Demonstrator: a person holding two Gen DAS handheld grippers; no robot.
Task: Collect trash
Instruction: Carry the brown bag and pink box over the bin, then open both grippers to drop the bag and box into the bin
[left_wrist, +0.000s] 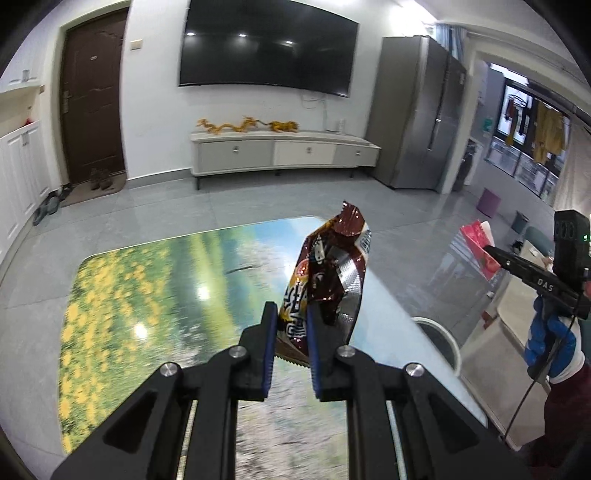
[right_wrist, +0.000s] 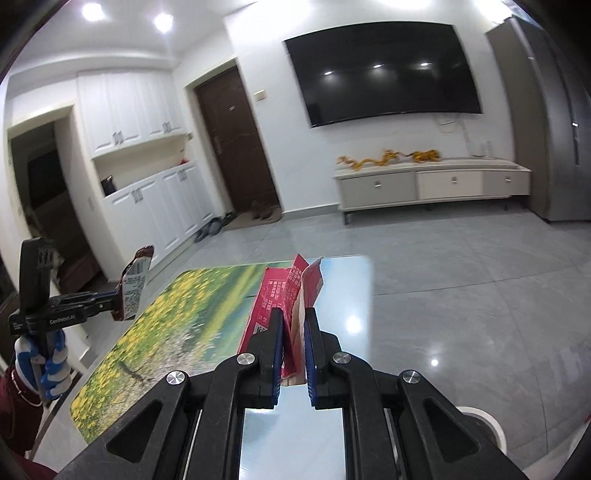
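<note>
The left tongs (left_wrist: 290, 325) are pinching the lower part of a crumpled brown and silver foil snack wrapper (left_wrist: 325, 273), which is standing upright above the glossy worktop printed with a yellow-flower meadow (left_wrist: 147, 295). The blue pads are gripping only the bottom strip; most of the wrapper is projecting free above them. The foil is slick, so it is liable to be slipping out during a fast swing, and the loose top is liable to be flapping.

The right tongs (right_wrist: 293, 332) are pinching a flattened red and white paper carton (right_wrist: 284, 295) near its lower edge, also clear of the worktop. The carton is leaning slightly and its torn upper flaps are spreading apart. One wall could be sliding out of the pads if the grip is biting a single layer only; the pictures are not showing which.

A white-rimmed round container (left_wrist: 439, 339), possibly the bin, is sitting beside the worktop's right edge. Both items are tall, so either could be catching on that rim during release and dropping onto the grey tiled floor (right_wrist: 461, 277).
</note>
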